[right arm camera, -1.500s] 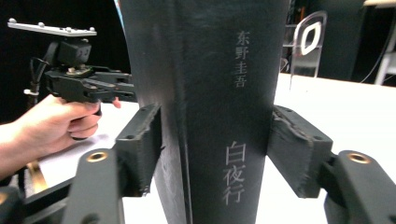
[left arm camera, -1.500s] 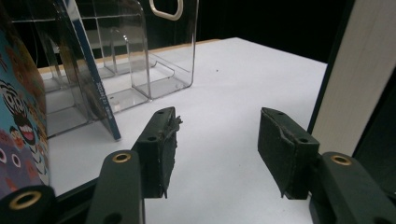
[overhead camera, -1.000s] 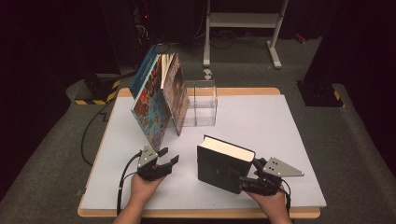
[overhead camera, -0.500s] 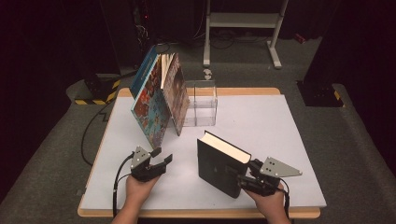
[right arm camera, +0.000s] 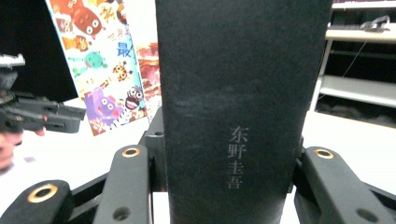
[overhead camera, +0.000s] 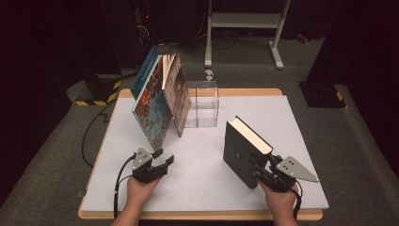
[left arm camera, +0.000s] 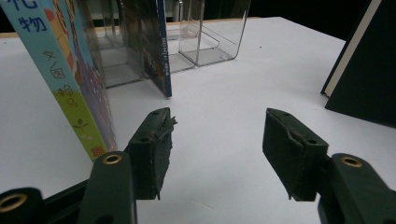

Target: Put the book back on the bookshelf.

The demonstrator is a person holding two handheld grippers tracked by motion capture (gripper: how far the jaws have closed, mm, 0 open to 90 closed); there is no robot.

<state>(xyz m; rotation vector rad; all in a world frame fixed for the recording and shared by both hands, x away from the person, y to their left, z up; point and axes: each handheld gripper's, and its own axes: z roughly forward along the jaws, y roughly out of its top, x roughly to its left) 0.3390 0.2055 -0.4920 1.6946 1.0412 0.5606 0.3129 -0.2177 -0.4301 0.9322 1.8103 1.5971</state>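
The desk (overhead camera: pixel 207 188), a wide white-topped surface with a wooden edge, carries everything here. At its far left two large picture books (overhead camera: pixel 157 101) stand propped against each other like a tent, their bright covers facing outward; the left gripper view looks along the pale blue spine of the nearer one, just beside that gripper's own left jaw. Behind them, touching the right-hand book, stands a clear plastic organiser (overhead camera: pixel 202 103) with upright compartments.

Nearer the person and to the right stands the black hardcover book (overhead camera: pixel 242 153), upright on its lower edge, its pale page block turned up and to the right, its spine towards the person. The right tongs (overhead camera: pixel 261 170) sit at the book's near lower corner. In the right gripper view the dark spine with its pale printed characters rises straight up between the two jaws, and the pads press on the covers at either side: the jaws have just closed in and now clamp the book across its thickness.

The left tongs (overhead camera: pixel 162 158) hover low over bare desk in front of the picture books, well apart from the black book. The jaws stand moderately wide with nothing between them; the black book shows at the right edge of the left gripper view.
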